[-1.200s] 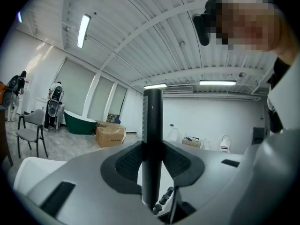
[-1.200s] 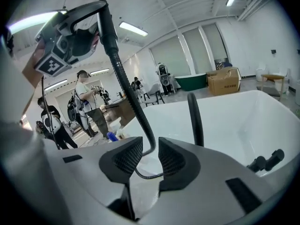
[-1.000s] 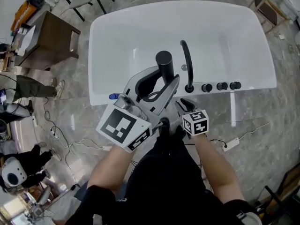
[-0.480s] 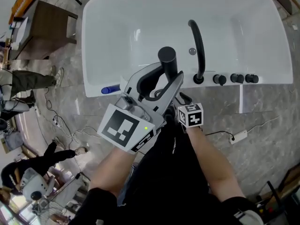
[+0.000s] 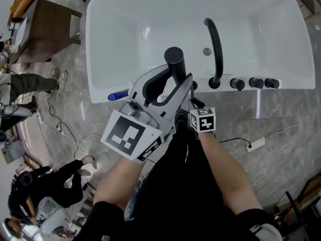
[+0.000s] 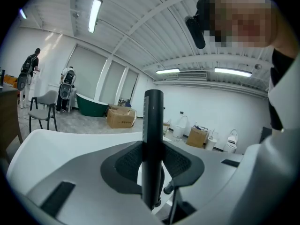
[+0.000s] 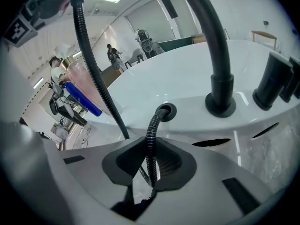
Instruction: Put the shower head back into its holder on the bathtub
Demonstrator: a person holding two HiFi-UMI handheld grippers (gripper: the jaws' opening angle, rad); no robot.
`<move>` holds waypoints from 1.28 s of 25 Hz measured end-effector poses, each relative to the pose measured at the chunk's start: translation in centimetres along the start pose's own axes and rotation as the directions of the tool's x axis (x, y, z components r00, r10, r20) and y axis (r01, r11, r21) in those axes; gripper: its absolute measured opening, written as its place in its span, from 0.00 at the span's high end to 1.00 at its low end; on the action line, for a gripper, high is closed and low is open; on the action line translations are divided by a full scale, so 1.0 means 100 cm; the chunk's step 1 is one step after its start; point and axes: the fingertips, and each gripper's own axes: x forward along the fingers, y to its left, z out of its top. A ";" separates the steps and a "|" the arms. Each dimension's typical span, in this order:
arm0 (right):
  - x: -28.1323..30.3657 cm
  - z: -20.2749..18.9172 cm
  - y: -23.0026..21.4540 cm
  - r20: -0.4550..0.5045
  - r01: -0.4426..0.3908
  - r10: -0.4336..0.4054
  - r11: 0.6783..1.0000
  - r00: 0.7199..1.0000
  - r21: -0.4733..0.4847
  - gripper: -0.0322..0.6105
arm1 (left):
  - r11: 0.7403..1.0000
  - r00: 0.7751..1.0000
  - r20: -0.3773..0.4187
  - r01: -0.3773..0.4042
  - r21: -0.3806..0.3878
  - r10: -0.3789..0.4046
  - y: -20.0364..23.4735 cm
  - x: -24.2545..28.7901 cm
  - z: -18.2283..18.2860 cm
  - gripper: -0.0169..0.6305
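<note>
We find the shower head [image 5: 175, 67] upright above the near rim of the bathtub [image 5: 125, 34], just left of the curved black spout [image 5: 216, 44]. The left hand-held gripper [image 5: 173, 84] is clenched on its black handle, with a pad pressing each side. The ribbed black hose [image 7: 150, 130] rises out of the holder [image 7: 165, 110], a black-ringed opening in the near rim, so the shower head is not seated. The right hand-held gripper [image 7: 150, 170] points steeply down at this hose. Its jaws are closing, with the hose between them and both pads on it. To the right of the spout we see three black knobs [image 5: 256, 83] in a row on the rim. A blue object [image 5: 118, 95] lies at the left of the rim.
</note>
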 end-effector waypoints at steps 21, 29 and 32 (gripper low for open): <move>-0.019 -0.009 -0.011 -0.106 0.036 -0.029 0.997 0.994 0.071 0.67 | 0.998 0.994 0.098 0.045 0.044 -0.050 -0.004 -0.008 0.069 0.76; -0.031 0.016 -0.012 -0.037 0.074 -0.073 0.997 0.997 0.007 0.85 | 0.997 0.995 0.085 0.053 0.051 -0.058 -0.006 -0.009 0.066 0.76; -0.023 0.028 -0.017 -0.049 0.080 -0.080 0.997 0.996 0.001 0.84 | 0.997 0.995 0.083 0.049 0.058 -0.054 -0.008 -0.009 0.064 0.76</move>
